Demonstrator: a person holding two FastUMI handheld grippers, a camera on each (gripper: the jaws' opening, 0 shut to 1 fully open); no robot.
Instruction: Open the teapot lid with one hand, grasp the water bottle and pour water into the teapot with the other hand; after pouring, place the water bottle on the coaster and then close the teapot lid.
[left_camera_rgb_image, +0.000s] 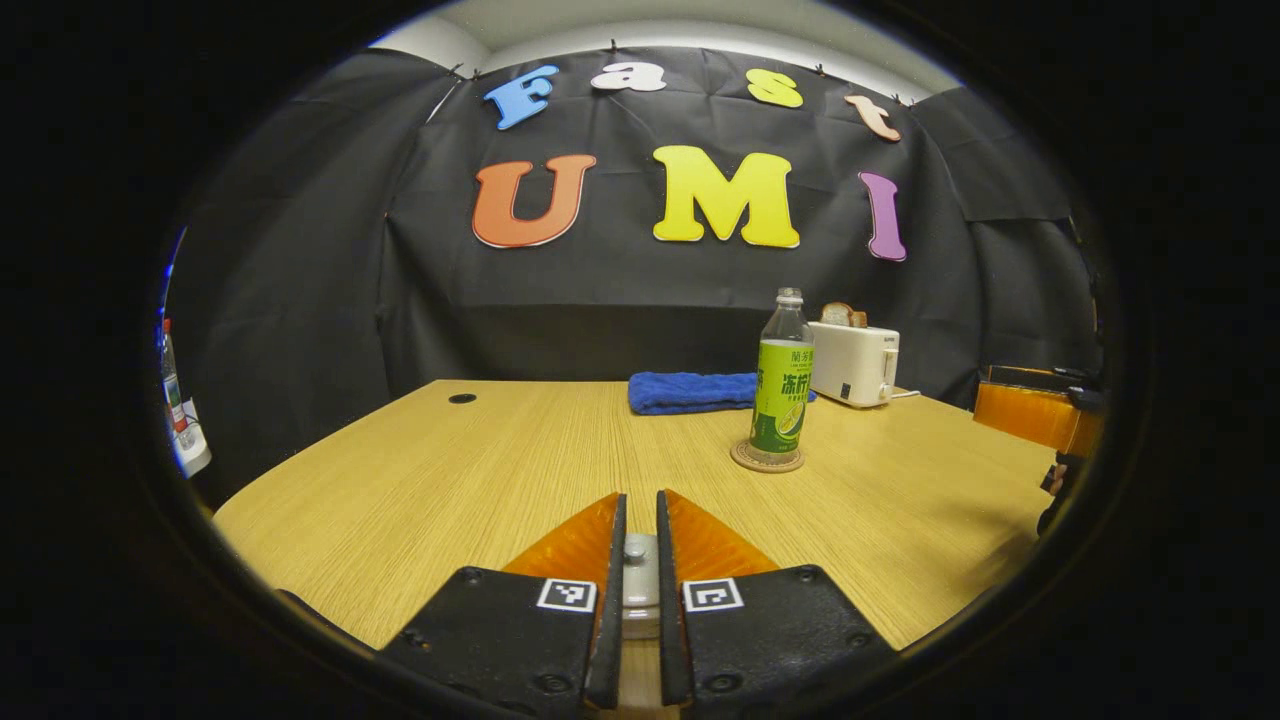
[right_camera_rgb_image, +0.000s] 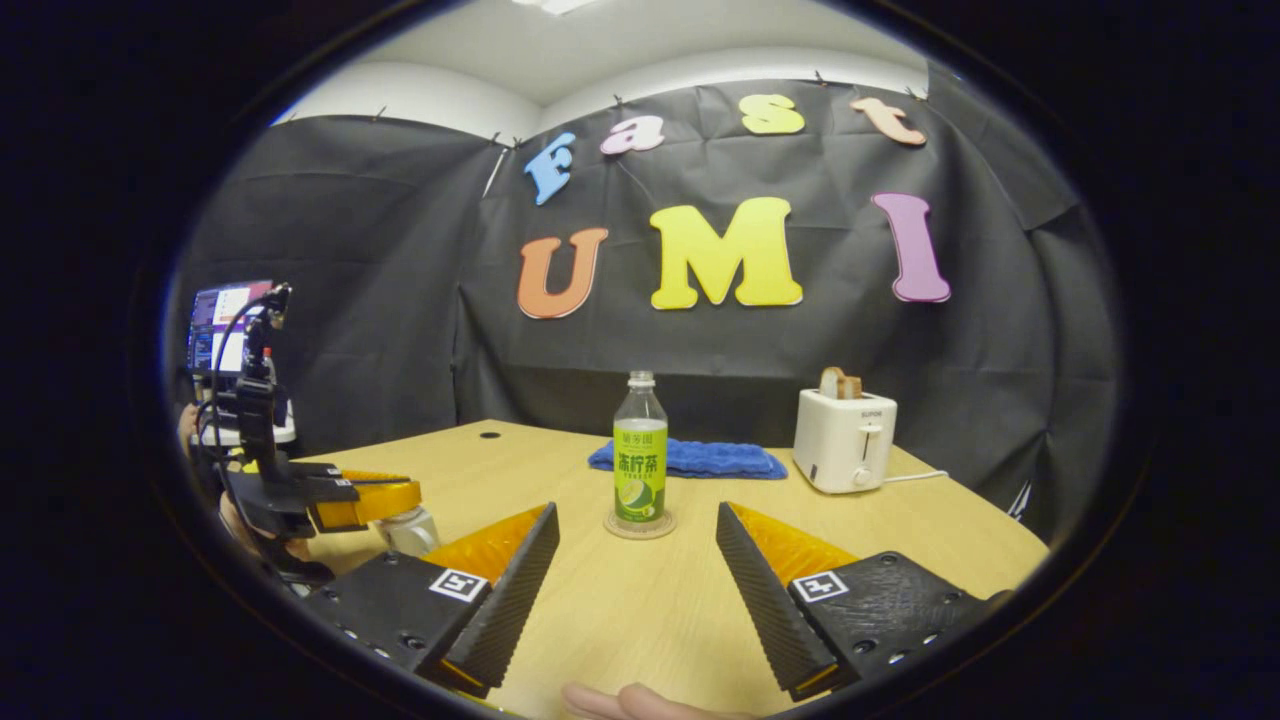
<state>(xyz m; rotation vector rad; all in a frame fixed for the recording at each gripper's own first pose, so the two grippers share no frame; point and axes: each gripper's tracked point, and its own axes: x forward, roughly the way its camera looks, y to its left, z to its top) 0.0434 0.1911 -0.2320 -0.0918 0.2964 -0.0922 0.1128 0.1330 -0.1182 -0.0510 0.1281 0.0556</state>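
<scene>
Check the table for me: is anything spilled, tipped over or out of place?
Nothing stands out. The water bottle stands upright on its coaster, the blue towel lies flat behind it, the toaster sits upright, and the table looks dry.

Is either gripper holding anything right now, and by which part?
The left gripper is shut on the teapot lid, by its knob. The right gripper is open, empty.

The bottle (right_camera_rgb_image: 640, 455), clear with a green label, stands upright on a round coaster (right_camera_rgb_image: 640, 527). The pale teapot lid's (left_camera_rgb_image: 637, 585) knob sits between two fingers.
</scene>
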